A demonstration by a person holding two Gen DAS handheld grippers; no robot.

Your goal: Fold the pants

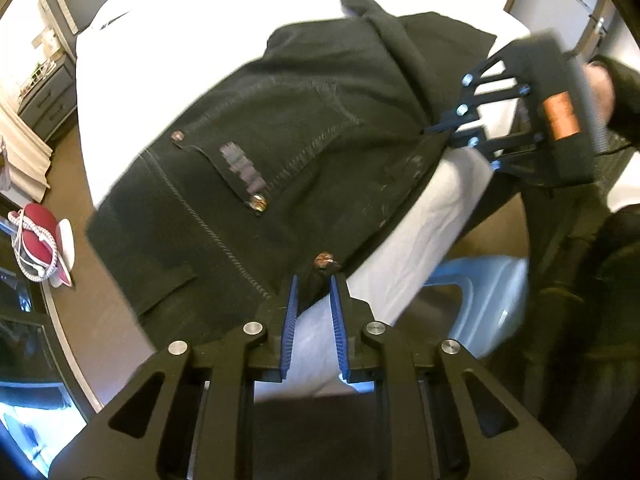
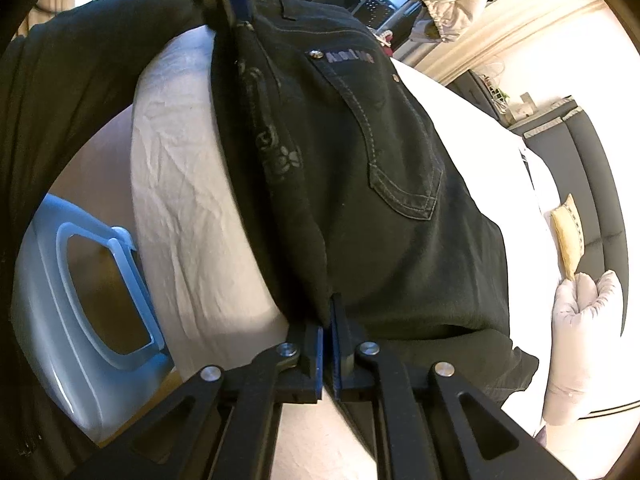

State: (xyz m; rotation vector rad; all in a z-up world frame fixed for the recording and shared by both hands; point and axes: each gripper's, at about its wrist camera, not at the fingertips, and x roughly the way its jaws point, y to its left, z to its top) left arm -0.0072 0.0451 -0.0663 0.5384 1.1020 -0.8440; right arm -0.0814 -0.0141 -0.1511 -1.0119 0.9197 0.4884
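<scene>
black pants [image 1: 304, 128] lengthwise along the bed [image 1: 208, 32] edge, waistband corner pinched in left gripper [image 1: 314, 280], right gripper [image 2: 327, 320] likewise.

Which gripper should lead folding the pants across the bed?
Probably right. The right gripper pinches the pants edge with its pads nearly together. The left gripper holds only the buttoned waistband corner at its tips, with its pads visibly apart.

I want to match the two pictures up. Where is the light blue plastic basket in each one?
Left wrist view: the light blue plastic basket sits low and right of centre, below the edge of the white bed.
Right wrist view: basket at lower left, beside the bed.
Shared landmark: the black denim pants with the stitched back pocket.
</scene>
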